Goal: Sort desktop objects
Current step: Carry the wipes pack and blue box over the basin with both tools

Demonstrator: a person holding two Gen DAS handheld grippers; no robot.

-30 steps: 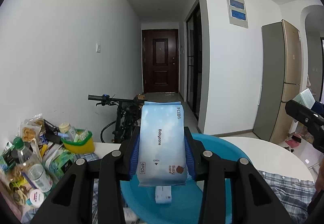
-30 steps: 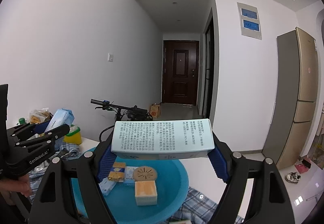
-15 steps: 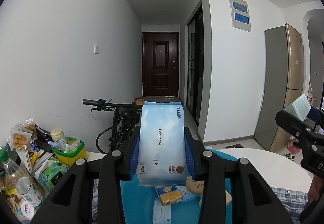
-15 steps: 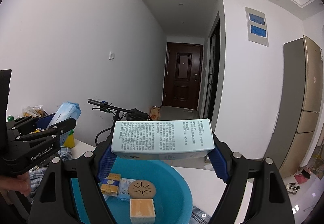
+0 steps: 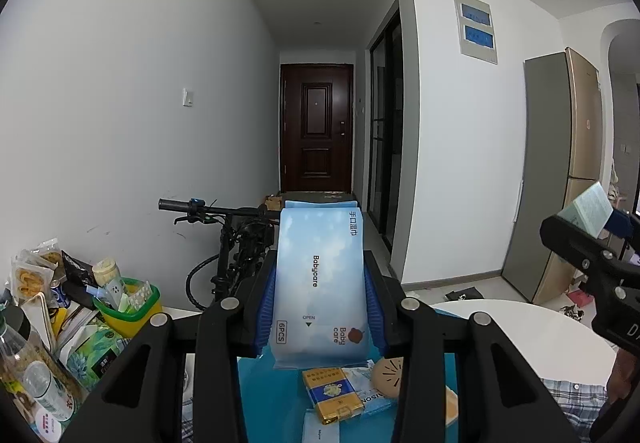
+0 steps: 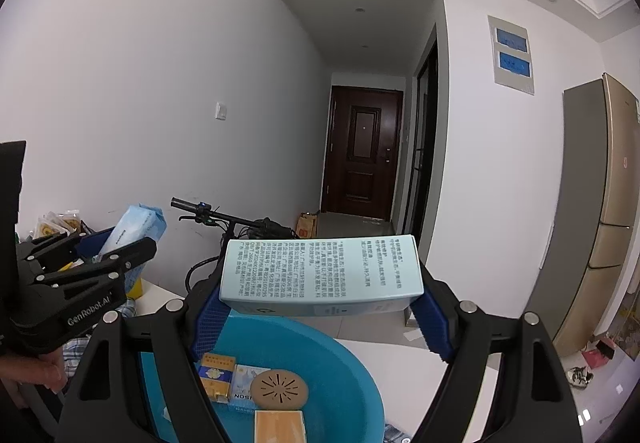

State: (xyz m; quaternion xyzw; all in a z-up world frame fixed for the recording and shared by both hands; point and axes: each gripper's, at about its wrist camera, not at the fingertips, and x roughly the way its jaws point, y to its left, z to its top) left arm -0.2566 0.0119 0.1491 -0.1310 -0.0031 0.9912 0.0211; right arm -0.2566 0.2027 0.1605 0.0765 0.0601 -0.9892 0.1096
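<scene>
The left gripper (image 5: pixel 320 307) is clamped on a light-blue soft wipes pack (image 5: pixel 320 283) and the right gripper (image 6: pixel 320 307) on a pale-green printed carton (image 6: pixel 320 275), both above the round blue plastic basin (image 6: pixel 352 363).

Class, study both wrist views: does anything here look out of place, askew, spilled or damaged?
Nothing looks spilled or damaged. The left gripper holds a wipes pack and the right gripper a pale box, squarely, above the blue basin. Only the snack pile by the wall looks untidy.

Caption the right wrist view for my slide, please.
Right tool clamps a pale printed box above the blue basin.
</scene>
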